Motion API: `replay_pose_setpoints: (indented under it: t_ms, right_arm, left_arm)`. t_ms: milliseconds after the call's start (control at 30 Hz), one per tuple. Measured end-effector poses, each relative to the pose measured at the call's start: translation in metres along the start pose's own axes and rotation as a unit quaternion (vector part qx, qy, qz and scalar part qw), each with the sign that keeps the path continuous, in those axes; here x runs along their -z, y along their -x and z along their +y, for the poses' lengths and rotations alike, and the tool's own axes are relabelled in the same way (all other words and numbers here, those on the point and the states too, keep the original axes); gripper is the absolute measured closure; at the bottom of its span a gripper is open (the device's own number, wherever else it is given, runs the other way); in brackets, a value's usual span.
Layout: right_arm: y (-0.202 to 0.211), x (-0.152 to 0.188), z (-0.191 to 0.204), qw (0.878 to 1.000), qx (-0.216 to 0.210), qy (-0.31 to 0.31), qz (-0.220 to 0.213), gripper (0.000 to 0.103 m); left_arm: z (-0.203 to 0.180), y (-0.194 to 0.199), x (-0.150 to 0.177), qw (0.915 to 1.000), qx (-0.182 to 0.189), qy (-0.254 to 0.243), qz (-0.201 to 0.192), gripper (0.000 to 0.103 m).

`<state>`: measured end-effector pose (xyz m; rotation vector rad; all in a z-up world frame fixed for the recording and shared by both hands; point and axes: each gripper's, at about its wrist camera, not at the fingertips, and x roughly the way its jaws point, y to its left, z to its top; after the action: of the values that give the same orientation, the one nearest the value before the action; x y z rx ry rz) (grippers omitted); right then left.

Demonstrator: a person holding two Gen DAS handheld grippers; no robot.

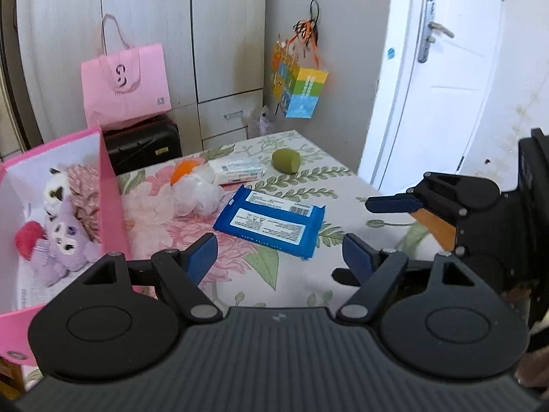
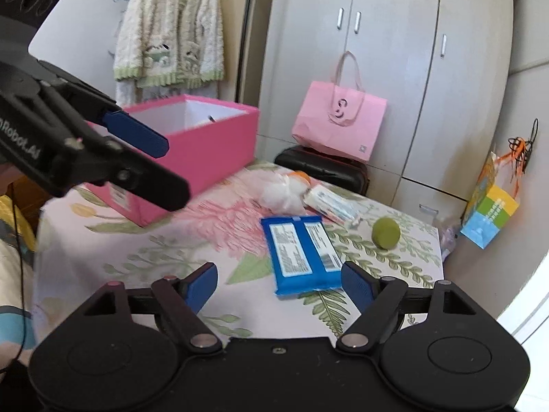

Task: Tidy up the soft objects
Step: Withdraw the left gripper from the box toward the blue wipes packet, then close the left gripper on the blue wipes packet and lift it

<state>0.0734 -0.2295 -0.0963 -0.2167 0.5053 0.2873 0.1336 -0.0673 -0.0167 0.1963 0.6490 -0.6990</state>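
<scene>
Pink box (image 1: 109, 185) frame left, plush toys (image 1: 65, 237) inside. Blue wipes pack (image 1: 271, 221) frame centre on table (image 1: 291, 281): light, squashy, slick film; grip across short edges. Left tongs (image 1: 279, 257) apart, empty. Right tongs (image 2: 279, 285) apart, empty.

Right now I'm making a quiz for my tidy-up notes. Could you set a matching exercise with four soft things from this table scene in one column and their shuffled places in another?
Things
1. purple plush toy
2. blue flat pack of wipes
3. green rounded sponge
4. white mesh bath puff

Places
A. near the far corner of the floral tablecloth
B. inside the pink cardboard box
C. on the cloth just ahead of both open grippers
D. beside an orange thing, next to the box

Pairs: 1-B, 2-C, 3-A, 4-D
</scene>
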Motion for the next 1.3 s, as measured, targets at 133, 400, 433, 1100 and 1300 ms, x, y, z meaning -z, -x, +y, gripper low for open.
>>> replay_pose_setpoints:
  t_ms: [133,400,433,1100,1300]
  right_arm:
    - [-0.029,0.006,-0.005,1.000,0.010,-0.006,-0.003,0.018]
    - [-0.081,0.013,0.001,0.997,0.050,0.058,0.013,0.017]
    - [-0.084,0.013,-0.001,0.997,0.049,0.056,0.016,0.017]
    - [-0.093,0.023,-0.052,0.999,0.001,-0.030,0.029,0.015]
    - [-0.105,0.023,-0.054,0.994,-0.002,-0.106,0.034,0.019]
  left_arm:
    - [0.009,-0.041,-0.002,0.9995,0.003,0.022,0.022,0.024]
    - [0.032,-0.101,-0.009,0.9967,-0.008,0.073,0.035,0.024]
    - [0.036,-0.107,-0.009,0.9960,-0.007,0.081,0.037,0.024]
    - [0.046,-0.157,-0.002,0.9926,-0.003,0.115,0.039,0.028]
    - [0.040,-0.159,-0.001,0.9938,-0.005,0.107,0.030,0.048]
